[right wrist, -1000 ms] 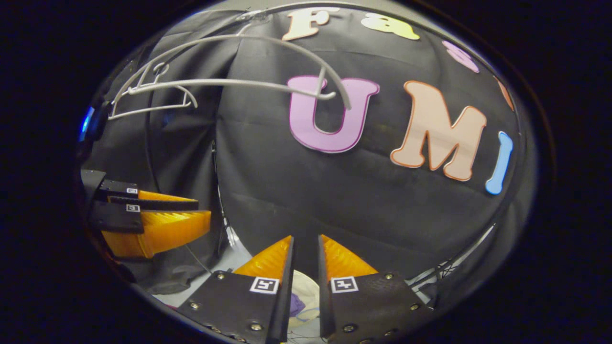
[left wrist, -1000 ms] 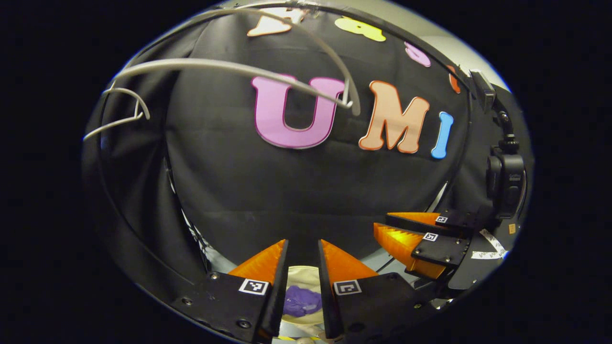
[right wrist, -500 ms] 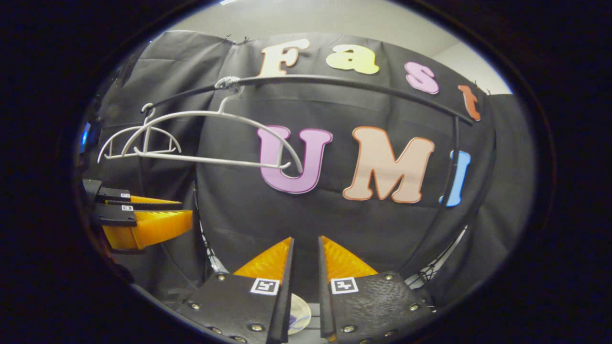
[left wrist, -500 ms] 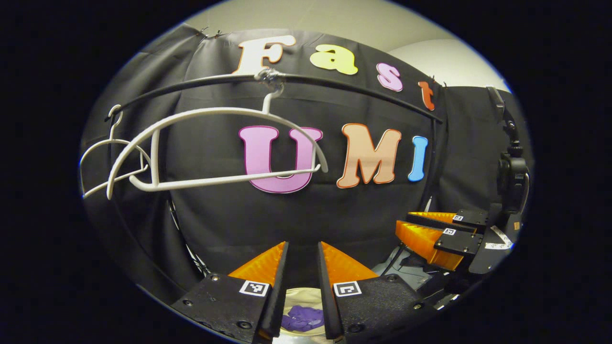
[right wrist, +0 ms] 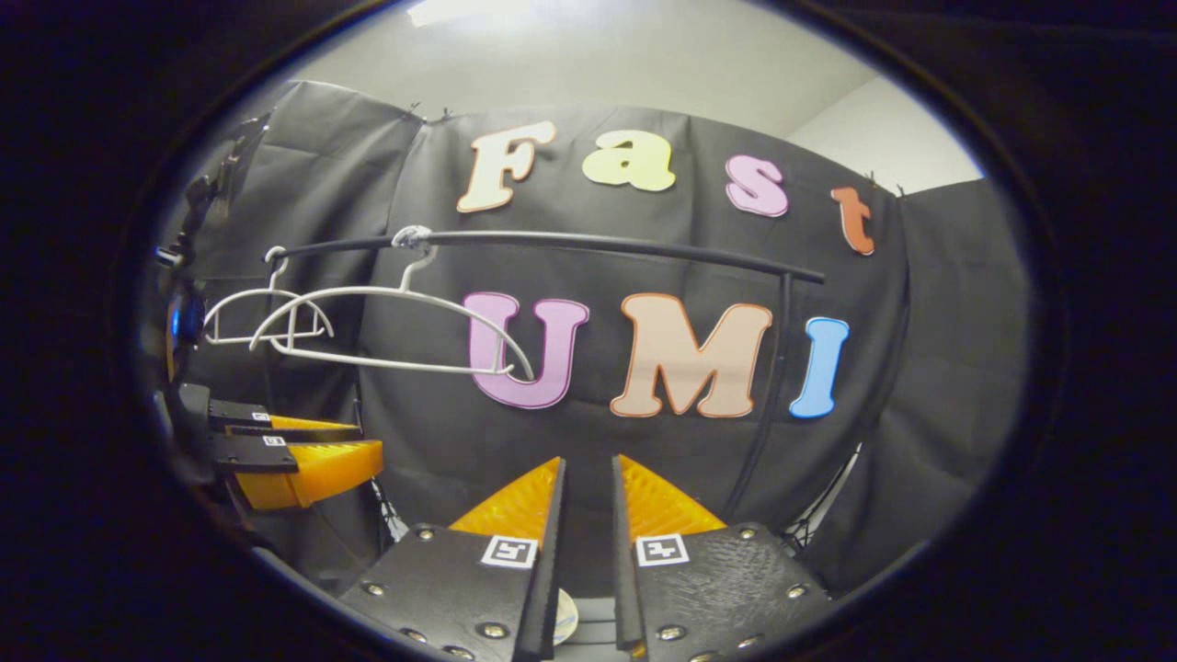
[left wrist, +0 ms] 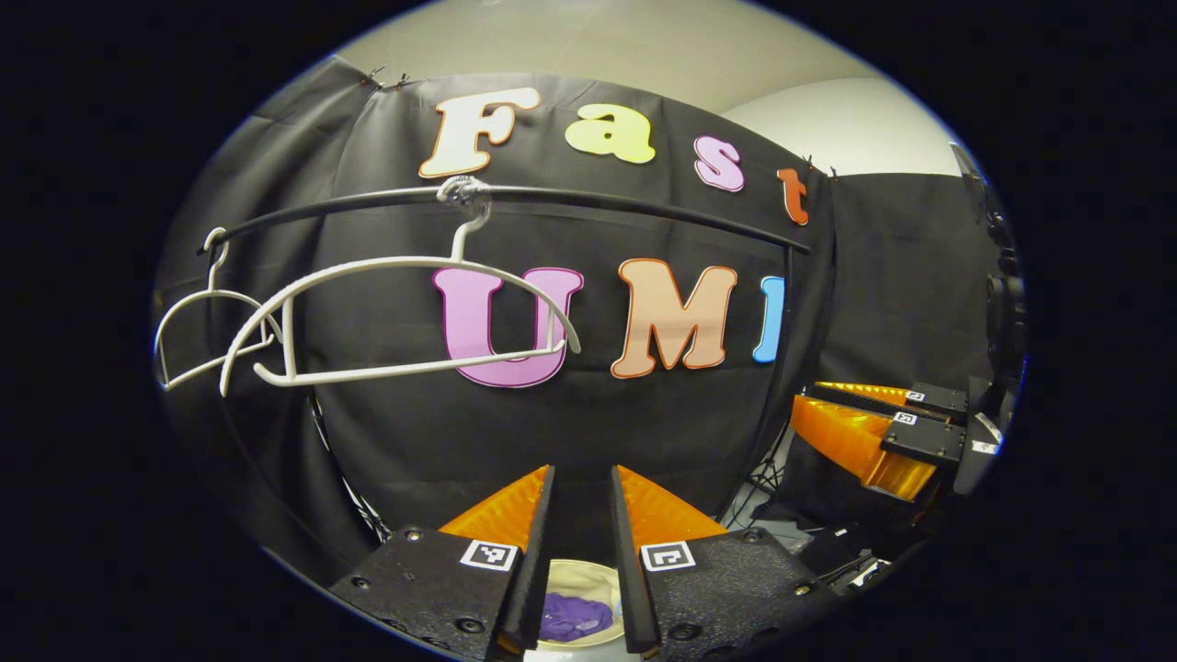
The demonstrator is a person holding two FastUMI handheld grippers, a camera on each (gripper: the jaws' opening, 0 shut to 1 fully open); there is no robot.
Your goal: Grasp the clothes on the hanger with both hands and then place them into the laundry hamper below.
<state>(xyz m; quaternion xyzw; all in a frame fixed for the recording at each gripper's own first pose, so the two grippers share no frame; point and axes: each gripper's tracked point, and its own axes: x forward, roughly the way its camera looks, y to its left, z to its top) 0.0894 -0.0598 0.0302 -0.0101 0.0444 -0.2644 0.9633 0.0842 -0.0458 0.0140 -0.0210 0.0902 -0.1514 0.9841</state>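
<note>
Both jaws slightly parted, seemingly empty.

You face a wall of black cloth, pinned along its top edge and creased in soft folds. Above it you see a pale plain wall, with a bright patch of light at the very top. A black rail crosses in front of the cloth, its right end on a black upright post.
</note>
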